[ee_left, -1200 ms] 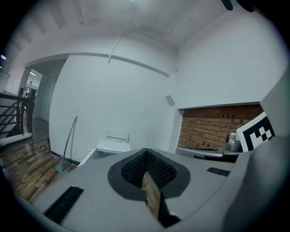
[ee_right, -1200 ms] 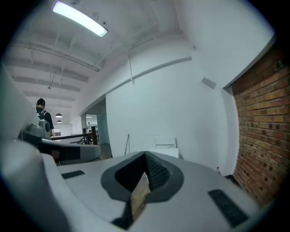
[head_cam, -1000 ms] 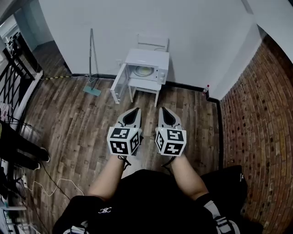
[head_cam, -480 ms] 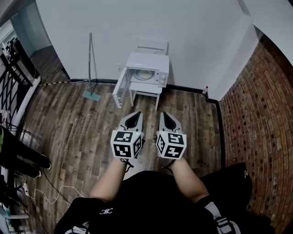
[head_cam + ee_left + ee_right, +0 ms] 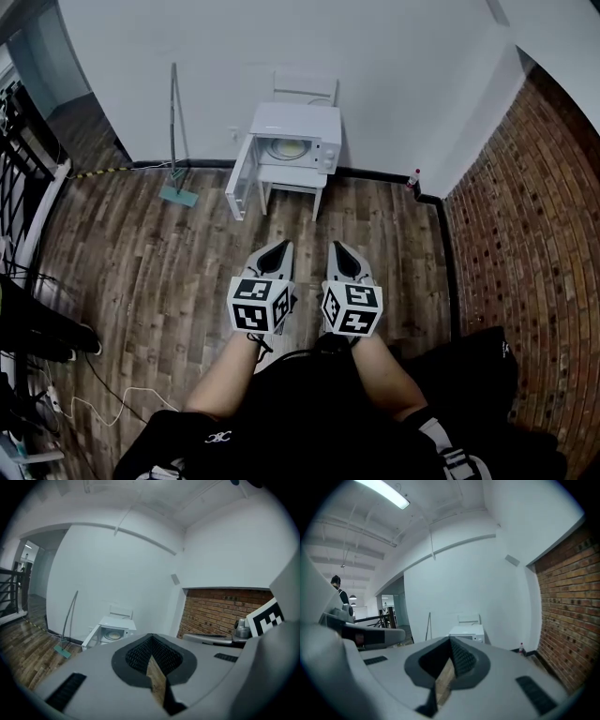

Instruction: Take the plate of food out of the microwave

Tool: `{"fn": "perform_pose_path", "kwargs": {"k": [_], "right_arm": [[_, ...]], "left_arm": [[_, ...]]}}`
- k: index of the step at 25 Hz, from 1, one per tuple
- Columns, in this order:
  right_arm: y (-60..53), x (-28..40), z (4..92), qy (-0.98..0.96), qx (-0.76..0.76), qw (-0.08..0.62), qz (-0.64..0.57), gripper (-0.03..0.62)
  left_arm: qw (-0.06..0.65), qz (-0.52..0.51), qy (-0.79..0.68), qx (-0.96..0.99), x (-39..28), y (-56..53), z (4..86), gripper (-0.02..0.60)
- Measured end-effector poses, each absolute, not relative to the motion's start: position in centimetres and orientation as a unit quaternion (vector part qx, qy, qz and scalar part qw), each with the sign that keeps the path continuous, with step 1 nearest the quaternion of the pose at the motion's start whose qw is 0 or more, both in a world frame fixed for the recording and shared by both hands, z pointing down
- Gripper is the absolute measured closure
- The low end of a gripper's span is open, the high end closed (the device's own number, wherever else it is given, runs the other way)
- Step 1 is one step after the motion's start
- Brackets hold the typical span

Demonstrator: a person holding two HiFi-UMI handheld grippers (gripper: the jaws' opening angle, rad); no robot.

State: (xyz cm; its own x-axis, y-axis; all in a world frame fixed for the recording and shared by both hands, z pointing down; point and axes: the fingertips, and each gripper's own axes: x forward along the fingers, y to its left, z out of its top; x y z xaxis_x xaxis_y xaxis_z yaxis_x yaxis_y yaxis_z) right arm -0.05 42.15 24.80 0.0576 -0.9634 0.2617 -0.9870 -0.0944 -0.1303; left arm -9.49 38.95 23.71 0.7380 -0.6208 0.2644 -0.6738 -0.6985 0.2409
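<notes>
Left gripper (image 5: 277, 247) and right gripper (image 5: 338, 248) both closed, empty, slightly lower in head view. Microwave (image 5: 298, 125) still well off, door open, plate (image 5: 292, 147) inside. Approach pending.

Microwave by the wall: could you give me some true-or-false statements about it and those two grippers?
1. The microwave has its door open. True.
2. The plate lies out on the floor. False: it sits inside the microwave.
3. The left gripper and right gripper are both shut and hold nothing. True.
4. The left gripper touches the door. False: both grippers are well short of it, with bare floor between.
5. A mop leans on the wall to the left of the microwave. True.
</notes>
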Motion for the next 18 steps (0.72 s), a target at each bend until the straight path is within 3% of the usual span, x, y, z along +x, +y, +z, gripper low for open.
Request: {"fn": "perform_pose_path", "kwargs": {"k": [18], "right_arm": [[25.3, 11.0, 22.9, -0.692, 0.710, 0.035, 0.125, 0.589]], "left_arm": [[0.140, 0.085, -0.379, 0.911, 1.0, 23.0, 22.0, 0.584]]}}
